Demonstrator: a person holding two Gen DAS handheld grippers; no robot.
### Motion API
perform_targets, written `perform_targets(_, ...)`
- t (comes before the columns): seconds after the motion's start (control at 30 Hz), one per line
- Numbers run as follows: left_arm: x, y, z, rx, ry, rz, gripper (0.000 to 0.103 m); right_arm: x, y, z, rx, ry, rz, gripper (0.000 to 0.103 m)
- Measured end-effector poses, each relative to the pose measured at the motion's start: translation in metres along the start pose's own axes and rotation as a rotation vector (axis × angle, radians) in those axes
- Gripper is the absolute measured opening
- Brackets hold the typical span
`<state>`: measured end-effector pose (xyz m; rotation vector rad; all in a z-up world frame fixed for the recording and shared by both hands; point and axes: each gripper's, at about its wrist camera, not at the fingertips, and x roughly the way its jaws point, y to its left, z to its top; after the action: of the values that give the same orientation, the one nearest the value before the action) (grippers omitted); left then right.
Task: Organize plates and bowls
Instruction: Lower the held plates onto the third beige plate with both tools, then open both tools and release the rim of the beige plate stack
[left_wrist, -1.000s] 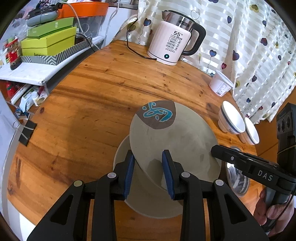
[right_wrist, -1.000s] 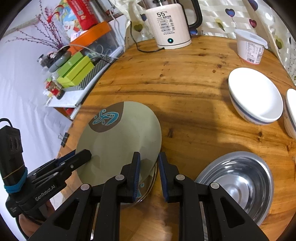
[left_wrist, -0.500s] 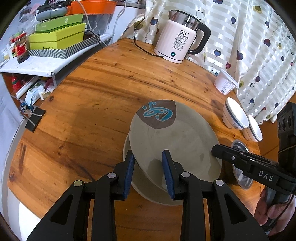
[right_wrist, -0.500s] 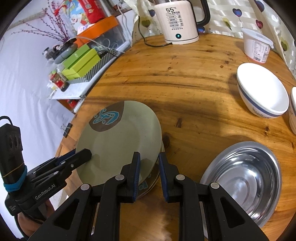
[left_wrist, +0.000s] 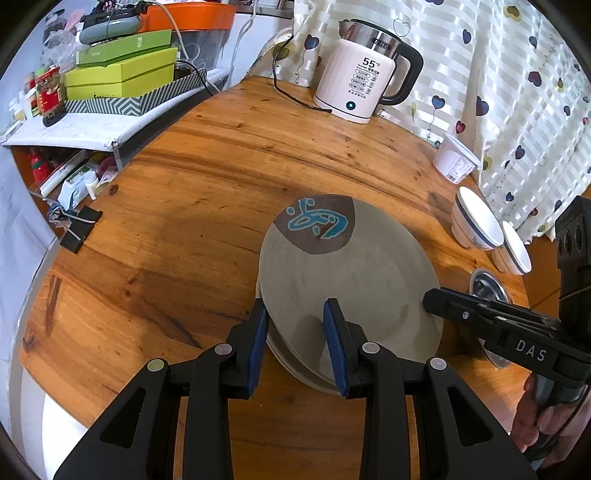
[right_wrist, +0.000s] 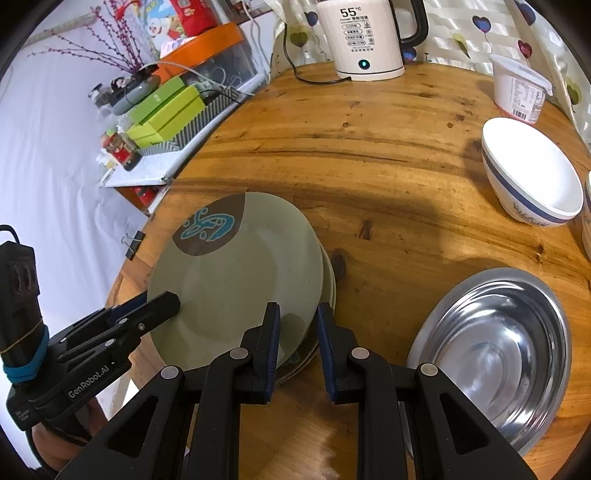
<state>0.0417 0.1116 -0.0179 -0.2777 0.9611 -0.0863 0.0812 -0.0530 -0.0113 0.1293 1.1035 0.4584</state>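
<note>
Left gripper (left_wrist: 295, 341) and right gripper (right_wrist: 297, 345) both clamp the green plate's (right_wrist: 236, 280) rim. It has sunk almost flush onto the stack (right_wrist: 327, 291) on the wooden table (left_wrist: 221, 184), nearly ready to release. The plates underneath are mostly hidden; I can't count them.

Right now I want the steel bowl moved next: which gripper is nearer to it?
Right. The right gripper sits on the plate rim beside the steel bowl; the left gripper is at the plate's far edge.
</note>
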Motion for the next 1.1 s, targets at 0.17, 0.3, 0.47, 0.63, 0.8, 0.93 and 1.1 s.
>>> perform_targets(0.17,0.0002,-0.0011,-0.0023,0.005,-0.001,0.007,0.032,-0.0012,-0.0001,-0.0017,-0.004,0.002,-0.003,0.020)
perform_targets(0.3,0.0022,-0.0015,-0.0050,0.007,0.006,0.018,0.032,0.0015,-0.0009,-0.0032,-0.002,0.012,0.000,0.020)
perform_targets(0.47,0.0040,-0.0054,-0.0069,0.024,0.003,0.035,0.032,0.0033,-0.0013,-0.0055,-0.001,0.016,0.001,0.020)
perform_targets(0.63,0.0047,-0.0074,-0.0071,0.035,-0.005,0.044,0.032,0.0028,-0.0011,-0.0060,-0.003,0.017,-0.005,0.020)
perform_targets(0.8,0.0041,-0.0081,-0.0075,0.037,-0.006,0.047,0.033,0.0034,-0.0012,-0.0067,-0.010,0.019,-0.008,0.022)
perform_targets(0.93,0.0038,-0.0080,-0.0078,0.035,-0.003,0.042,0.034,0.0032,-0.0018,-0.0061,-0.009,0.015,-0.005,0.022)
perform_targets(1.1,0.0037,-0.0077,-0.0080,0.036,-0.004,0.038,0.034,0.0018,-0.0025,-0.0061,-0.009,0.008,-0.002,0.022)
